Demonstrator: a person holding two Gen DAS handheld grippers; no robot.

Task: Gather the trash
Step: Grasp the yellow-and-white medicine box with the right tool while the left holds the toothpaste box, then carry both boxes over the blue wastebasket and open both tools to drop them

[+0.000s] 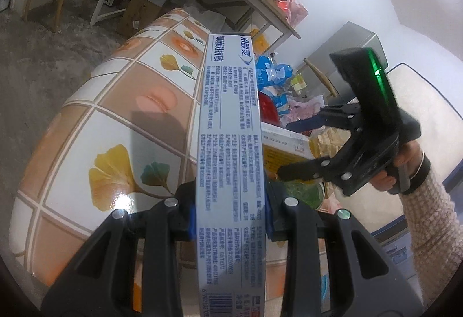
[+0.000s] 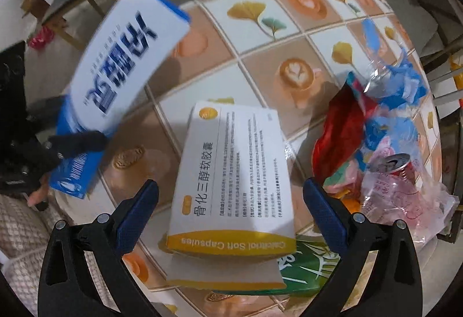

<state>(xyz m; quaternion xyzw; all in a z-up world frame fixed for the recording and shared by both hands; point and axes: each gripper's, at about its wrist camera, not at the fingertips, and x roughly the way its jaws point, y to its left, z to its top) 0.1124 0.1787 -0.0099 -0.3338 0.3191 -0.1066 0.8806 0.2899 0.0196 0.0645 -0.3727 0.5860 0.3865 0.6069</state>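
The counter (image 2: 260, 62), covered in a glossy tile-and-leaf print cloth, carries a spread of trash. Largest of it is the white and yellow capsule carton (image 2: 231, 186), lying flat near the middle with its yellow end flap loose and gaping. It looks light, hollow and easy to crush, so the firm long side edges are the place to take it, across its width, rather than by the open flap. It lies partly over a green packet (image 2: 306, 267), which is thin, soft and probably slick.

To its right lies a heap of wrappers: a red foil bag (image 2: 338, 131), blue and clear plastic film (image 2: 399, 79) and a pink-printed clear bag (image 2: 405, 198) around a red drink can (image 2: 396, 165). The film is limp and slippery and would bunch under a pinch; the can is stiff but dents, and is best held round its side wall.

The long blue and white toothpaste box (image 1: 228, 143) is up off the counter, held by one end. It is stiff along its length and light.

The left hand-held gripper (image 1: 231, 215) is clamped on that box, a pad pressing each broad face near the barcode end. The right hand-held gripper (image 2: 231, 212) points down over the capsule carton with its blue pads (image 2: 139, 212) spread wide, one on either side of the carton. Whether they touch it I cannot tell.
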